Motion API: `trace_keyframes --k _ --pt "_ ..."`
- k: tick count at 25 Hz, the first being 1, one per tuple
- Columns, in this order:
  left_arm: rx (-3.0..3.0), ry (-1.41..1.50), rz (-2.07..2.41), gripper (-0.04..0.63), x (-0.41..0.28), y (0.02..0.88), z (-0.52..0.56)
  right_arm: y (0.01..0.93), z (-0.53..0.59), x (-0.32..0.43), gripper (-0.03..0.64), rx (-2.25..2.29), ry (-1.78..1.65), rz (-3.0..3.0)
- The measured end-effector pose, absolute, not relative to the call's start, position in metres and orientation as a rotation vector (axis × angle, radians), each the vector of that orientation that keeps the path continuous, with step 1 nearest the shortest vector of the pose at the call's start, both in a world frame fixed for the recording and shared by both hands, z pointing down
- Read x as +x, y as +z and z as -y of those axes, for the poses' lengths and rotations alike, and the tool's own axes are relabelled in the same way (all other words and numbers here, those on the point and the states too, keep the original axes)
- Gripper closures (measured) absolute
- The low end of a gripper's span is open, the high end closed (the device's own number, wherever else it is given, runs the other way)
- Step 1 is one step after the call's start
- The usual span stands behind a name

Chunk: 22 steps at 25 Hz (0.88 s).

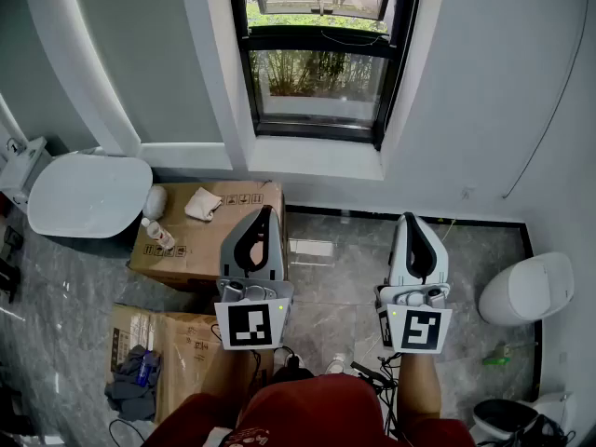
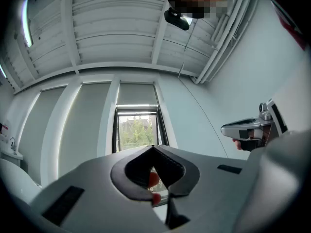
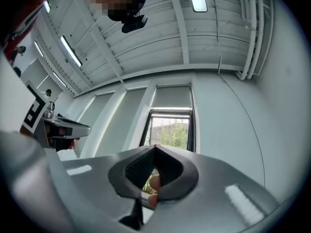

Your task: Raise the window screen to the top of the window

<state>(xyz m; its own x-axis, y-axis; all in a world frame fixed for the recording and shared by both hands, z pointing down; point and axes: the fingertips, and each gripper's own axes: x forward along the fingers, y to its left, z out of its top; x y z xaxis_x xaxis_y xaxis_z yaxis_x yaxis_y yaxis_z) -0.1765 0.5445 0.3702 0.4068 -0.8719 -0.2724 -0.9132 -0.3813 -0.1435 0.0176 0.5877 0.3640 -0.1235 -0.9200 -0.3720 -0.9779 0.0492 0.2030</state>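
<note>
While both sets of jaws sit pressed together on nothing, left gripper (image 1: pixel 266 212) and right gripper (image 1: pixel 409 219) hover well short of the window (image 1: pixel 321 7), probably just lining up. The window screen (image 1: pixel 317 84) seems to cover only the lower pane.

The grey marbled floor (image 1: pixel 345 282) carries a cardboard box (image 1: pixel 186 240) against the wall. A second box (image 1: pixel 182 343) stands just nearer than that box, a white toilet (image 1: pixel 88 194) sits to its left, and a white rounded container (image 1: pixel 526 287) stands well to its right.

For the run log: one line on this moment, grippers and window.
left gripper: shut, empty | right gripper: shut, empty | window: ahead of both, untouched
</note>
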Motion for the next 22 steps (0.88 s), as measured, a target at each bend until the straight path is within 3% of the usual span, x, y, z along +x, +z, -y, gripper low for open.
trace_keyframes --k 22 --pt "-2.362 0.194 -1.604 0.591 -0.133 0.363 -0.567 0.359 -0.613 0.067 0.606 -1.941 0.622 -2.14"
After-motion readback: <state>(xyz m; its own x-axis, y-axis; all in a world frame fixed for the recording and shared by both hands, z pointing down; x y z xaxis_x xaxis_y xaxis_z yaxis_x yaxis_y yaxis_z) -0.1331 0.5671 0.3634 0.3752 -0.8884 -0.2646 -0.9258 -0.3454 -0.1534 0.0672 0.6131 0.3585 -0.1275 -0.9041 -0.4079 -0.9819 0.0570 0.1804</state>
